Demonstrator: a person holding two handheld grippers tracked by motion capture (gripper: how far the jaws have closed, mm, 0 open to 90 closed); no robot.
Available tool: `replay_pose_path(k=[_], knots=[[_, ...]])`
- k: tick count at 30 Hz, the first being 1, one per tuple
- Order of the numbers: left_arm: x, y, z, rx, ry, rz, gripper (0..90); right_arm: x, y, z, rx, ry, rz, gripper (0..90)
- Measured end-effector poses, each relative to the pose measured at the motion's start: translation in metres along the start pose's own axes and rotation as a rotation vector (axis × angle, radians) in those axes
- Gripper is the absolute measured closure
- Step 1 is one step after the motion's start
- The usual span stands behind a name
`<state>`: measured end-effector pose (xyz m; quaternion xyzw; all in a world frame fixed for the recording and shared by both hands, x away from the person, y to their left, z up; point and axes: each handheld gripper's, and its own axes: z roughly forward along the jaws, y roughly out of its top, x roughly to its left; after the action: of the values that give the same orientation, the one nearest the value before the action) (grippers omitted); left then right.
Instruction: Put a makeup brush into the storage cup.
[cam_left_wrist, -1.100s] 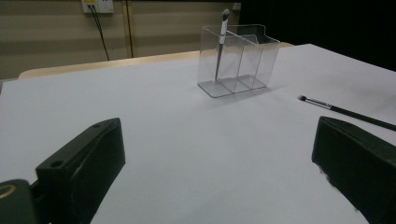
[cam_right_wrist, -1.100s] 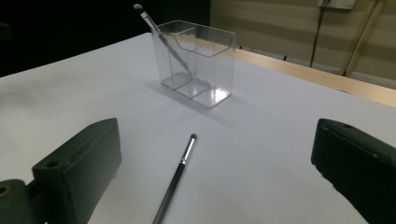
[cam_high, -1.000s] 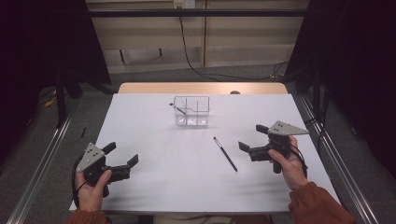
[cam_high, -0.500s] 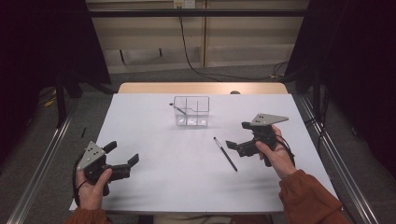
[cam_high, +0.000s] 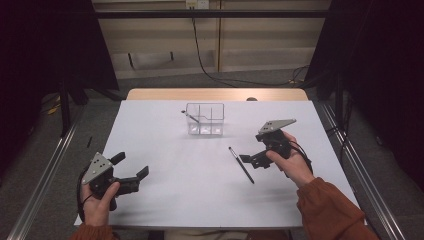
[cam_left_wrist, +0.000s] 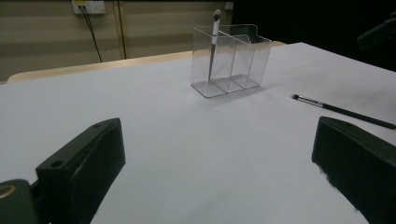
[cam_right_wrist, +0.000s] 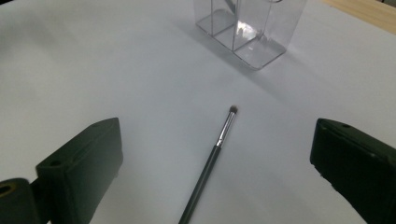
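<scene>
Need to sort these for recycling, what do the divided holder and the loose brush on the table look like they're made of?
Divided holder: clear, glossy, rigid plastic, probably acrylic; you see straight through its walls. Loose brush: dark handle, shiny, likely metal ferrule, dark bristle tip; handle material unclear.

Brushes — two: one loose brush (cam_high: 241, 164) flat on table, one standing brush (cam_left_wrist: 213, 42) upright in organizer's end compartment.
Clear organizer (cam_high: 204, 119) — one; compartments — three, side by side.
Grippers — two: left gripper (cam_high: 131, 171), right gripper (cam_high: 248, 158); black jaws — two per gripper, spread apart on both.
Grey three-cornered plates — two, one atop each gripper.
Hands — two, one per gripper.
Table (cam_high: 170, 195) — one, white-covered, wooden edge at far side.
</scene>
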<state>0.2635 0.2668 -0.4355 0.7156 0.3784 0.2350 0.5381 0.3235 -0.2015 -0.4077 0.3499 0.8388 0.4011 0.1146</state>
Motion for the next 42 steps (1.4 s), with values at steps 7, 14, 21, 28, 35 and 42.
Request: replay_pose_path(k=[7,14,21,28,35,42], knots=[[0.003,-0.001,0.0,-0.003,0.015,-0.011,2.6,-0.003,0.009,0.008,0.164,0.039,0.023,4.2],[0.001,-0.001,0.0,-0.002,0.009,-0.003,2.6,-0.002,0.012,0.014,0.319,0.097,-0.005,8.8],[0.002,-0.001,0.0,0.005,0.016,0.003,2.6,-0.001,0.012,0.029,0.472,0.113,-0.028,13.5],[0.001,-0.001,0.0,0.003,0.016,0.005,2.8,-0.003,0.015,0.039,0.555,0.09,0.014,18.3],[0.004,-0.001,-0.002,0.007,0.032,0.004,2.7,-0.006,0.014,0.048,0.593,0.118,0.067,34.2],[0.004,-0.001,-0.001,0.009,0.027,0.004,2.7,-0.006,0.012,0.056,0.658,0.125,0.106,41.3]])
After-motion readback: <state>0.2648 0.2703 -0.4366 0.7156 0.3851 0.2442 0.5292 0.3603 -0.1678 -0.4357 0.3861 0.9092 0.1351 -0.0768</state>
